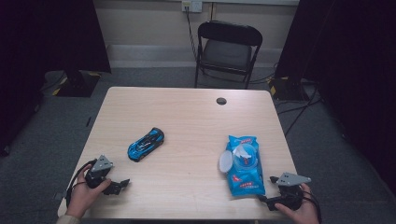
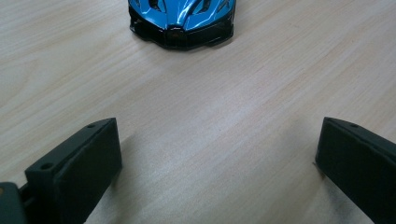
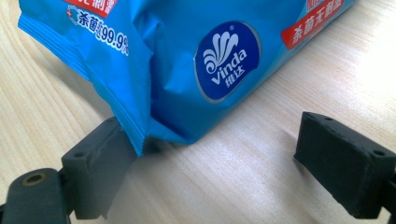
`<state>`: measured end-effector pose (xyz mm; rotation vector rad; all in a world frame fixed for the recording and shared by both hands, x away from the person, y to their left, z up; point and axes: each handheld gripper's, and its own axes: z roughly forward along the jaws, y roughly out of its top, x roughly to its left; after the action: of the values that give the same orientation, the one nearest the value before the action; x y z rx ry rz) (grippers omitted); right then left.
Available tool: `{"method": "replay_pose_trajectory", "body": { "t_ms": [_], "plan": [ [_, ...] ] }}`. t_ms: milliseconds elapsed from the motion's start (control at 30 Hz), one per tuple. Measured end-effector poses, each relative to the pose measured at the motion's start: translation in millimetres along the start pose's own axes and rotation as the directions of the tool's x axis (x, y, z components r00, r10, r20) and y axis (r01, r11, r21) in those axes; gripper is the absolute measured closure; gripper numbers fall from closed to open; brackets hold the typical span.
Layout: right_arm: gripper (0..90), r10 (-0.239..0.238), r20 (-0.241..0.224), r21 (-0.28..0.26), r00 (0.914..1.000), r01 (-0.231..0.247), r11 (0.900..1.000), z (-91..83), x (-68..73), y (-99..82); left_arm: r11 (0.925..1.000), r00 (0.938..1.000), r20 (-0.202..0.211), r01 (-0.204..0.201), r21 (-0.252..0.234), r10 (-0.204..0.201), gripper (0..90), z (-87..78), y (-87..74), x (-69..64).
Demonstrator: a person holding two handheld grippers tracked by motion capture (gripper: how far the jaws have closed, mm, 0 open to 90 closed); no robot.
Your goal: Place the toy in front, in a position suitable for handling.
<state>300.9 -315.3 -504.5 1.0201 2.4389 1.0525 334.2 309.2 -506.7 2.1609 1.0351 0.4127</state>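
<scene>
Your left gripper [image 1: 122, 185] sits near the front-left corner of the wooden table [image 1: 187, 112], jaws spread wide with nothing between them, pointed at the blue toy sports car [image 1: 146, 143], which lies a little ahead on bare wood, left of the middle, nose toward you in the left gripper view. Nothing's in the way there. Your right gripper [image 1: 264, 199] is at the front-right edge, jaws wide apart too and gripping nothing; the near corner of the blue Vinda wet wipes pack [image 1: 243, 164] pokes in just past one jaw. The pack lies flat with its round lid flipped open [image 1: 226, 162]. Farther back there's a dark cable hole [image 1: 221, 101] in the tabletop, then a black folding chair [image 1: 227, 50] against the wall, grey carpet, black curtains either side, cables on the floor.
</scene>
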Motion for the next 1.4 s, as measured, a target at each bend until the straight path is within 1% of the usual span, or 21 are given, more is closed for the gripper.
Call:
{"method": "replay_pose_trajectory", "body": {
  "t_ms": [233,300,333,433,500,600,667,733,833,900,933,1000,1100,1200,1400],
  "plan": [
    [11.6,0.005,-0.002,-0.002,1.0,-0.005,1.0,-0.3,1.1,-0.1,1.0,1.0,0.002,-0.003,0.0,0.003,0.0,0.8,0.8,-0.1],
    [13.5,0.006,0.001,0.004,1.0,-0.006,1.0,-0.8,2.0,0.6,1.0,1.0,0.002,-0.002,0.0,0.002,0.0,0.8,0.8,-0.1],
    [14.1,0.002,-0.005,0.005,1.0,-0.002,1.0,-1.2,3.1,1.1,1.0,1.0,0.002,-0.003,0.0,0.003,0.0,0.8,0.8,-0.1],
    [14.2,-0.003,-0.02,0.02,0.9998,0.004,0.9998,-1.8,7.4,3.6,1.0,1.0,0.002,-0.003,0.0,0.003,0.0,0.8,0.8,-0.1],
    [14.2,-0.008,-0.018,0.03,0.9998,0.008,0.9995,-2.2,10.4,6.5,1.0,1.0,0.002,-0.003,0.0,0.003,0.0,0.8,0.8,-0.1],
    [14.2,0.009,-0.017,0.011,0.9998,-0.009,0.9999,-4.1,14.0,11.7,1.0,1.0,0.002,-0.002,0.0,0.002,0.0,0.8,0.7,-0.2],
    [14.2,0.004,-0.011,0.0,0.9999,-0.004,1.0,-4.4,17.7,15.7,1.0,1.0,0.002,-0.002,0.0,0.002,0.0,0.8,0.8,-0.1],
    [14.2,0.01,-0.015,-0.016,0.9998,-0.01,0.9998,-2.6,21.5,19.9,1.0,1.0,0.002,-0.002,0.0,0.002,0.0,0.8,0.8,-0.1],
    [14.2,0.006,0.0,-0.023,1.0,-0.006,0.9997,2.1,24.7,25.4,1.0,1.0,0.002,-0.002,0.0,0.002,0.0,0.8,0.8,-0.1],
    [14.5,0.012,-0.012,-0.031,0.9999,-0.013,0.9994,4.9,24.9,27.8,1.0,1.0,0.002,-0.003,0.0,0.003,0.0,0.9,0.8,-0.1],
    [14.5,0.018,-0.009,-0.034,0.9998,-0.019,0.9992,5.8,25.5,29.0,1.0,1.0,0.002,-0.003,0.0,0.003,0.0,0.9,0.9,-0.1],
    [14.5,0.009,-0.003,-0.041,1.0,-0.009,0.9991,7.9,26.6,31.3,1.0,1.0,0.002,-0.004,0.001,0.004,0.0,0.9,1.0,0.0],
    [13.5,0.008,0.001,-0.039,1.0,-0.008,0.9992,10.8,26.9,34.2,1.0,1.0,0.002,-0.004,0.001,0.004,0.0,0.9,1.0,0.0],
    [13.3,0.022,-0.001,-0.046,0.9998,-0.022,0.9987,11.7,25.9,35.5,1.0,1.0,0.002,-0.004,0.001,0.004,0.0,0.9,1.0,0.0],
    [12.1,0.015,0.03,-0.033,0.9995,-0.014,0.9994,14.7,28.5,38.4,1.0,1.0,0.002,-0.004,0.001,0.004,0.0,0.9,1.0,0.0]
  ]
}}
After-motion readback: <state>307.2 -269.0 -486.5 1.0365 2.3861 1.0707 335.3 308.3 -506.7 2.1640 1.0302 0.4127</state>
